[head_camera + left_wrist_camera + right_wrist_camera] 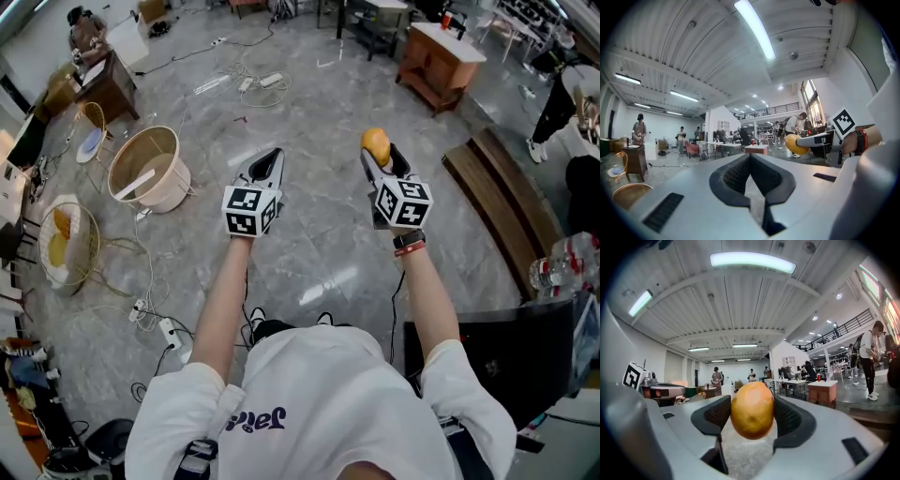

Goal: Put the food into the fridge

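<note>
An orange-yellow fruit [752, 409] sat pinched between the right gripper's [379, 157] jaws, above the grey floor [319, 234]. The left gripper [266, 164] — jaws pressed together — held nothing. Purple script on the white shirt [255, 420] appeared upside down, unreadable.

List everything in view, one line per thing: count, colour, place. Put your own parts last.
fruit: one, orange-yellow, between the right gripper's jaws
round tub: one, pale wood, floor at left
wire basket: one, holding yellow food, floor at far left
bench: one, brown wood, floor at right
table: one, brown with a pale top, upper right
power strips: at least two, white, floor ahead among cables
left gripper: one, grey and black, jaws together, empty
right gripper: one, grey and black, jaws closed on the fruit
</note>
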`<state>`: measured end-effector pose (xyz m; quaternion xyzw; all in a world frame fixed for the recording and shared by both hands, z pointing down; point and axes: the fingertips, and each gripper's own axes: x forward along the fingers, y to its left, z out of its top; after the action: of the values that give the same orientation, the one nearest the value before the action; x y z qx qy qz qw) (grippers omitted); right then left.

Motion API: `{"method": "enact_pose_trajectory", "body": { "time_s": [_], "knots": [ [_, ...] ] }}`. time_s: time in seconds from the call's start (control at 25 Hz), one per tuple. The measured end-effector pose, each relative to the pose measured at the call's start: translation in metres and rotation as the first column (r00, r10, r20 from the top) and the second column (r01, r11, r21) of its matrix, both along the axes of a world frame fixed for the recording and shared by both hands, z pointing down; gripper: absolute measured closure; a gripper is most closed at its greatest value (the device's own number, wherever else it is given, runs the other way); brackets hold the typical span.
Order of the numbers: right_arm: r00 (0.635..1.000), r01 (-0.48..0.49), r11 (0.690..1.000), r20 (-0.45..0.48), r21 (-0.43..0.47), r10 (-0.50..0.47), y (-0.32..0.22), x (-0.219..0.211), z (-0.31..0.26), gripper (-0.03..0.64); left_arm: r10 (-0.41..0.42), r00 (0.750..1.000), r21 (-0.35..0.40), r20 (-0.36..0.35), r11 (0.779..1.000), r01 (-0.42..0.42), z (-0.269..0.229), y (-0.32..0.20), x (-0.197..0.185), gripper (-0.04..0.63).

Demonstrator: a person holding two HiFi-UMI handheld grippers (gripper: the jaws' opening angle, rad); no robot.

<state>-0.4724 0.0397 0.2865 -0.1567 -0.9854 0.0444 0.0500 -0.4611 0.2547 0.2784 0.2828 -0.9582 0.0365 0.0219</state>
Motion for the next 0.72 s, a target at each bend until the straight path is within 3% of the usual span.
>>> {"method": "enact_pose_trajectory", "body": {
  "time_s": [0.16,0.28,0.52,0.72],
  "knots": [
    [0.997,-0.078,0.997,-0.014,0.010,0.078,-0.033,0.007,-0.009,0.314,0.062,0.998,-0.001,-0.010,0.998,-0.062,-0.011,-0.025,-0.007,0.577],
    [0.987,-0.159,0.987,-0.016,0.001,0.159,-0.054,0.015,-0.012,0.314,0.158,0.987,-0.016,-0.013,0.987,-0.158,-0.016,-0.051,-0.015,0.577],
    [0.944,-0.329,0.944,-0.018,-0.032,0.328,-0.075,0.043,0.005,0.314,0.335,0.942,-0.034,-0.008,0.942,-0.335,0.000,-0.077,-0.015,0.577],
    [0.878,-0.479,0.878,-0.032,-0.029,0.478,-0.110,0.092,0.017,0.314,0.476,0.880,-0.016,-0.009,0.880,-0.476,0.008,-0.119,-0.004,0.577]
  ]
}}
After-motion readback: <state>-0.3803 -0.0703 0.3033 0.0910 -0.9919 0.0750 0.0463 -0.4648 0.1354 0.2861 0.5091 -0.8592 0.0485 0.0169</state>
